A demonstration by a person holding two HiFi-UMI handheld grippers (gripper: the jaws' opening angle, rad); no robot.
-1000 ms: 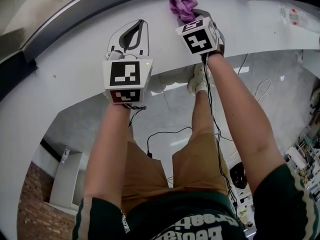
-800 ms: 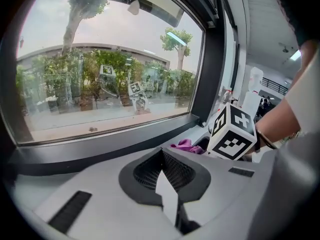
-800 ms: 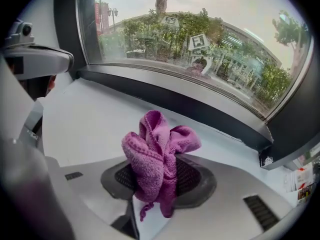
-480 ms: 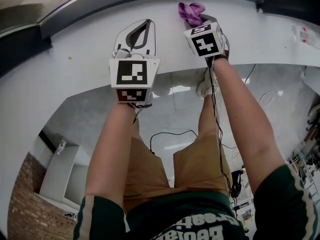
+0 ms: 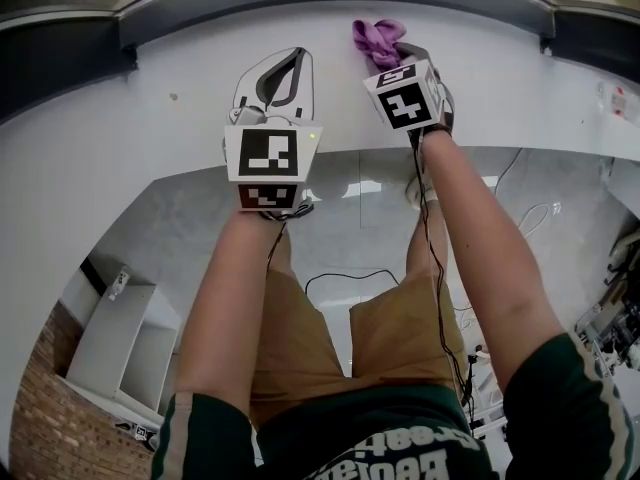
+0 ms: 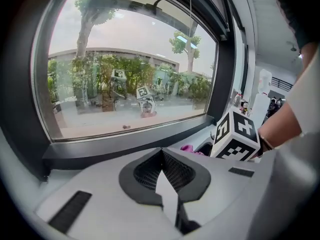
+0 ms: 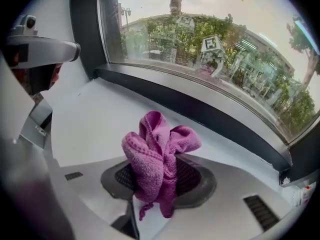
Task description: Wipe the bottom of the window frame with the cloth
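A purple cloth [image 5: 373,36] is bunched between the jaws of my right gripper [image 5: 392,52], which is shut on it above the white sill [image 5: 120,138]. In the right gripper view the cloth [image 7: 156,151] stands up out of the gripper [image 7: 160,170] and hides the jaw tips. The dark bottom rail of the window frame [image 7: 200,115] runs just beyond it. My left gripper [image 5: 297,56] hovers over the sill to the left, shut with nothing in it. The left gripper [image 6: 162,152] faces the bottom rail [image 6: 125,145], with the right gripper's marker cube [image 6: 235,136] beside it.
The sill curves across the head view, with its front edge under my wrists. A small dark speck [image 5: 172,96] lies on the sill at the left and a small labelled item [image 5: 612,98] at the far right. Below are the person's legs and cables on the floor.
The head view has shifted slightly, so the sill and frame sit lower in the picture. Both grippers keep about the same place over the sill, the cloth still clamped in the right one.
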